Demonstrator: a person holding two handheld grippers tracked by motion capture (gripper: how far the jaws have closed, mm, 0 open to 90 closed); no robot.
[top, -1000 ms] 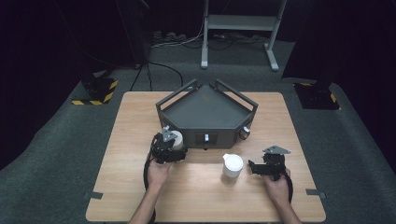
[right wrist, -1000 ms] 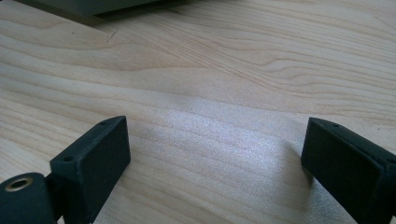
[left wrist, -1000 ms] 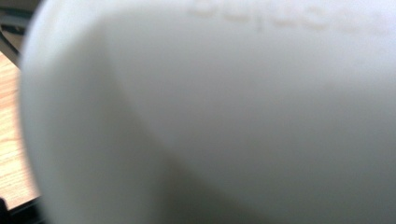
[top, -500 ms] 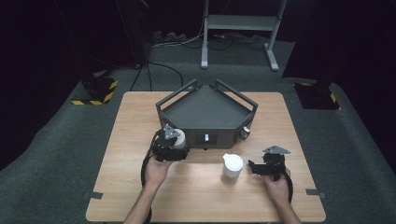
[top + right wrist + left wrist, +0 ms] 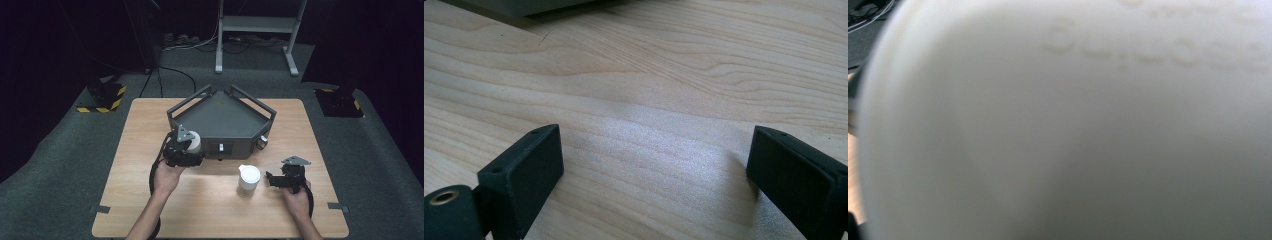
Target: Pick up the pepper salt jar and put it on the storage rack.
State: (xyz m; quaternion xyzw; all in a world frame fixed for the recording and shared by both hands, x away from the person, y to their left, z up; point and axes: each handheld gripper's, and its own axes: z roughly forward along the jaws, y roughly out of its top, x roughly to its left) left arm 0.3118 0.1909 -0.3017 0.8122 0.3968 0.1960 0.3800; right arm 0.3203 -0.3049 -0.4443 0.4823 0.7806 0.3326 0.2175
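— Where's the cup?
— My left gripper [image 5: 192, 150] is clamped on the white cup [image 5: 193, 142], raised at nine o'clock of the grey tray [image 5: 220, 120]. Contents unseen.
— Right?
— My right gripper [image 5: 272, 179] gapes empty, three o'clock of the lidded white jar [image 5: 248, 179].

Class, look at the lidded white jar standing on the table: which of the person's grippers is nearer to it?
Right. The right gripper sits just beside the standing jar, jaws open; the left gripper is farther off by the tray, holding another white container.
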